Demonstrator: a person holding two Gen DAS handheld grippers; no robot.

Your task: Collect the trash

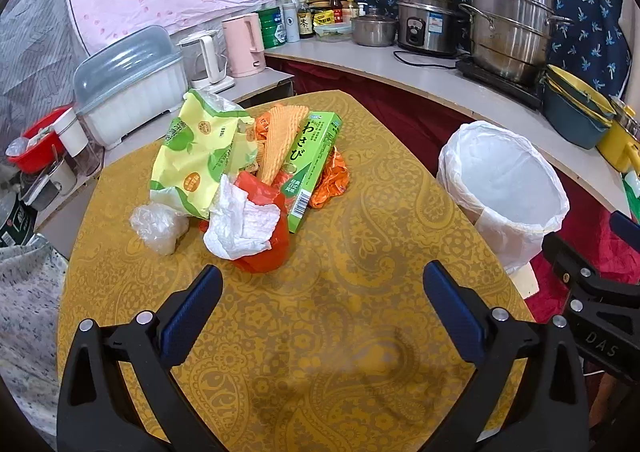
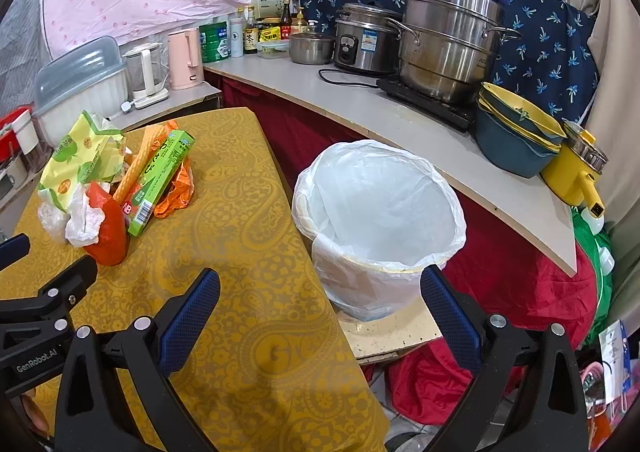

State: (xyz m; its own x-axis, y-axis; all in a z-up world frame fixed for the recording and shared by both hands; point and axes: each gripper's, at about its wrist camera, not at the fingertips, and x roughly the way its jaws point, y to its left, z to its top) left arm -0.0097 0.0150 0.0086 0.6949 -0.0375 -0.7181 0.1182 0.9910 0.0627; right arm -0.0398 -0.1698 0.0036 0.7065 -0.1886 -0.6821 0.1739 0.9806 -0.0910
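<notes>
1. The left gripper (image 1: 322, 284) is hovering over the yellow paisley tablecloth (image 1: 360, 352), its blue-padded jaws standing wide apart and gripping nothing.
2. Just ahead of it the trash is sitting in one heap on the table: a clear crinkled plastic bag (image 1: 158, 226) at the left edge, then a glossy yellow-green snack bag (image 1: 200, 148) printed with green apples.
3. A crumpled white paper towel (image 1: 242, 222) is lying on top of a shiny red wrapper (image 1: 268, 256).
4. A ridged orange wafer-like piece (image 1: 280, 140) is leaning up beside a long green carton (image 1: 314, 168) showing the Japanese writing "わさび" and a barcode; an orange foil wrapper (image 1: 332, 180) is bunching under it.
5. The right gripper (image 2: 320, 286) is also spread wide and carrying nothing, hanging over the table edge; the neighbouring tool's frame is reading "GenRobot.AI".
6. The round bin (image 2: 380, 212), lined with a thin white bag, is standing off the table's right side, below the counter.
</notes>
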